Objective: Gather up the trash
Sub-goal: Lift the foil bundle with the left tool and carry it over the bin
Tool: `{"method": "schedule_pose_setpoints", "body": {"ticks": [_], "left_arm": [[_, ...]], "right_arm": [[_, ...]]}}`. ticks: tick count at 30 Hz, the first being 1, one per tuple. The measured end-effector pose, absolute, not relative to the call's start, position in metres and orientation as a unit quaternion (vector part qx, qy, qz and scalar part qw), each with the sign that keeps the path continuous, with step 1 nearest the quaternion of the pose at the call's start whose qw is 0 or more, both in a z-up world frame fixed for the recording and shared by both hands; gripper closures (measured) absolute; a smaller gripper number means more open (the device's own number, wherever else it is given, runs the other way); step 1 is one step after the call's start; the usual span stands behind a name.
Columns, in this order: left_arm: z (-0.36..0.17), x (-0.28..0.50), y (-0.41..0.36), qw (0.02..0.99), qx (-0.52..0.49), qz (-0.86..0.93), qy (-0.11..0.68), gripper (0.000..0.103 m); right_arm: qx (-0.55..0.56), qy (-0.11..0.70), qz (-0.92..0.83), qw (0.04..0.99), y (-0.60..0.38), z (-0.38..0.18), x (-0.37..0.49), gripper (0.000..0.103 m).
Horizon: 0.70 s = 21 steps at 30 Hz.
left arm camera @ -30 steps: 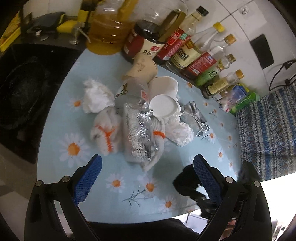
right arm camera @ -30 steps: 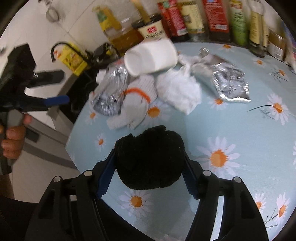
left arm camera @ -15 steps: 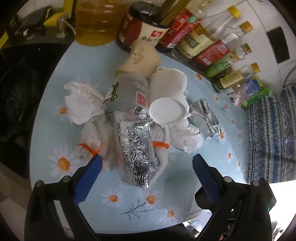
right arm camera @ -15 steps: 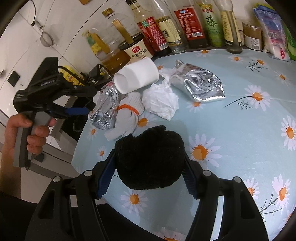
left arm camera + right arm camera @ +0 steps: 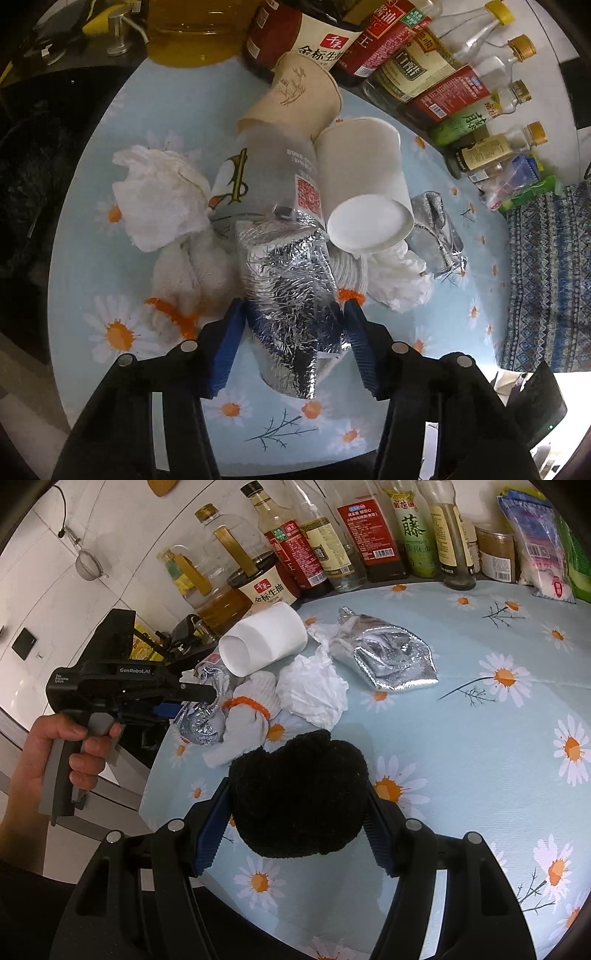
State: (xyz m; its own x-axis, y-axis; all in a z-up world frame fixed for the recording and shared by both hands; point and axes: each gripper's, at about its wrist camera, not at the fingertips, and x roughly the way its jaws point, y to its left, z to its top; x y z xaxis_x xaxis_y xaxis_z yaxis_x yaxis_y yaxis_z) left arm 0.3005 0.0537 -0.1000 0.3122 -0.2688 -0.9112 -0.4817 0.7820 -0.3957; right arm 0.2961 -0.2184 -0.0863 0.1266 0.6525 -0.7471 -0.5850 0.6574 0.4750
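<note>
The left gripper (image 5: 293, 332) has just been closing its jaws around a crumpled foil bag (image 5: 291, 295) at the near edge of the trash pile; the blue pads (image 5: 227, 347) sit against the bag's sides, though whether they press it yet I cannot tell for certain. The bag is silver, creased all over, lying lengthwise toward the camera on the daisy-print tablecloth (image 5: 92, 229). Behind it lie a frosted plastic cup (image 5: 269, 173), a tan paper cup (image 5: 295, 96) and a white paper cup (image 5: 365, 192) on their sides. White tissues (image 5: 162, 195) and orange-cuffed gloves (image 5: 184, 280) flank the bag, and a second foil bag (image 5: 388, 661) lies to the right. Sauce bottles (image 5: 424, 70) line the far edge. The right gripper (image 5: 297, 812) is clamped on a black fuzzy wad (image 5: 299, 794), held above the tablecloth. A hand (image 5: 74, 749) grips the left tool's handle.
</note>
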Motion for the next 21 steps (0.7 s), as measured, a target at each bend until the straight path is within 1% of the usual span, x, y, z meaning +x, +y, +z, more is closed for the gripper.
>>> {"method": "schedule_pose_setpoints", "body": {"ticks": [4,21], "left_arm": [[-0.096,0.299,0.054,0.753,-0.308,0.074,0.577,0.052],[-0.065,0.258,0.06,0.769,-0.329,0.067,0.544,0.052]], "right_arm": [[0.034,0.517,0.412,0.75,-0.218,-0.087,0.296,0.037],[0.008,0.527,0.427,0.734,-0.189,-0.076,0.296,0.037]]}}
